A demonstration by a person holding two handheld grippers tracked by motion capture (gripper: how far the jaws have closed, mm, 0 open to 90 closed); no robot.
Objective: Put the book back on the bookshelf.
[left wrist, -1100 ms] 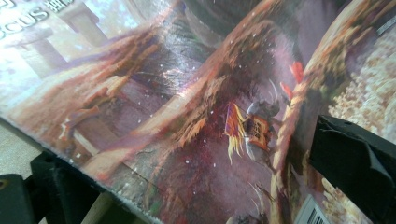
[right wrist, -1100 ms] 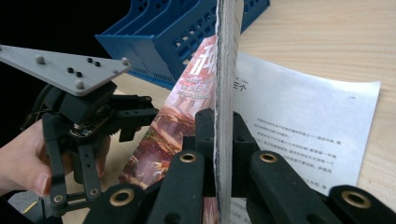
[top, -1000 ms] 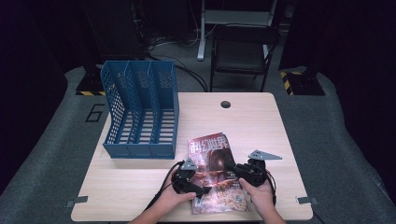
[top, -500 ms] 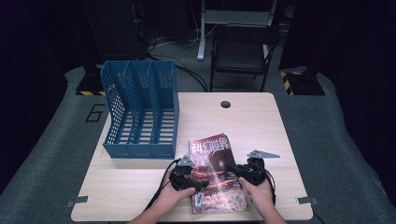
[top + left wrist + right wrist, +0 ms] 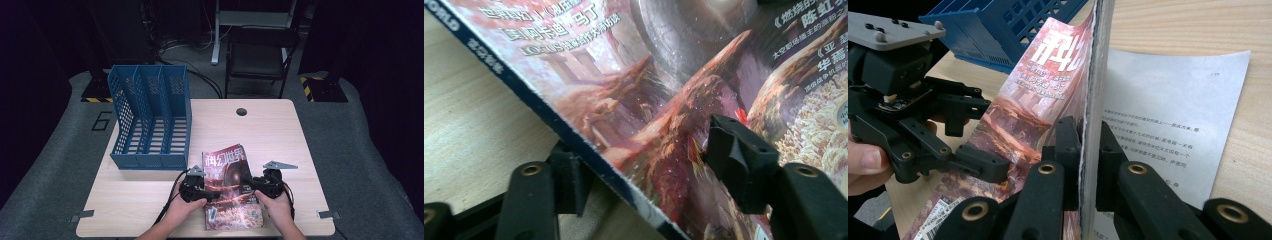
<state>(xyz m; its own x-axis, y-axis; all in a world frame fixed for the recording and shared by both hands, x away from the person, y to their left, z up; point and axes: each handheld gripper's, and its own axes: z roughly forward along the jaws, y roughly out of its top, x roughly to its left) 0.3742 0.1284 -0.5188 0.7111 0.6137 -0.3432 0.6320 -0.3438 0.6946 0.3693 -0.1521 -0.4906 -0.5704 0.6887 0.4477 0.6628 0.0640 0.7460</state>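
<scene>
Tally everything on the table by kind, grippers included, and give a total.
Magazine: 1
Blue file rack: 1
Handheld grippers: 2, left gripper and right gripper
Total: 4
</scene>
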